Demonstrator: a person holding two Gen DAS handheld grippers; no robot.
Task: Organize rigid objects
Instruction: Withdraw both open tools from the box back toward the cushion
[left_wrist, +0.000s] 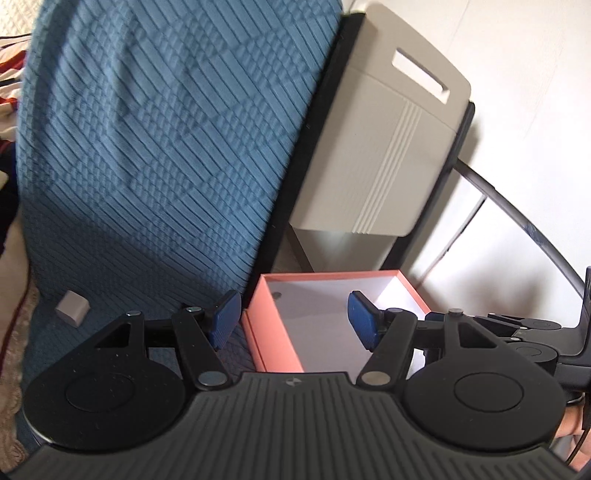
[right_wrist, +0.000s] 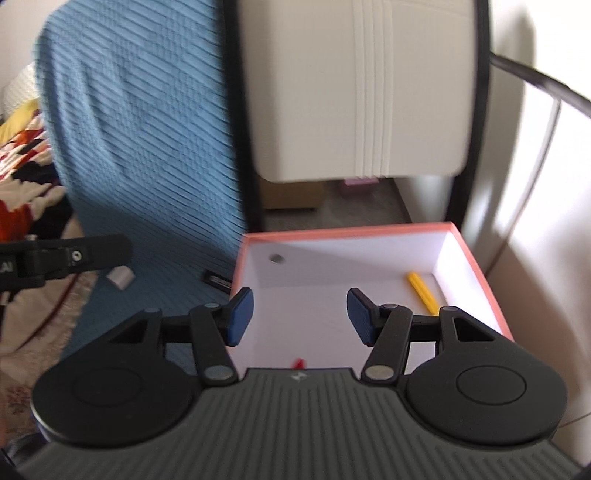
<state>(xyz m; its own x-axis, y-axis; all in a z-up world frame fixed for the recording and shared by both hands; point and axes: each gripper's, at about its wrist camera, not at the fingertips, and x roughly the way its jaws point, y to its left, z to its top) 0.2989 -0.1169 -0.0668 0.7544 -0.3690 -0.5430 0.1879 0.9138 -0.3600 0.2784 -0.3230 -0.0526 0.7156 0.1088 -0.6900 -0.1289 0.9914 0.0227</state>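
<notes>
Pink box (right_wrist: 476, 254) rim near bed edge (right_wrist: 236, 206)

The box (right_wrist: 476, 266) stood open-topped, its white floor mostly bare between a yellow pen (right_wrist: 423, 292) by the right wall and a red item (right_wrist: 298, 363) near the front. A chair (right_wrist: 354, 92) loomed just behind it.

Left black two-finger tool (left_wrist: 293, 319) spread wide (blue pads apart); right black two-finger tool (right_wrist: 300, 316) likewise, holding nothing.
</notes>
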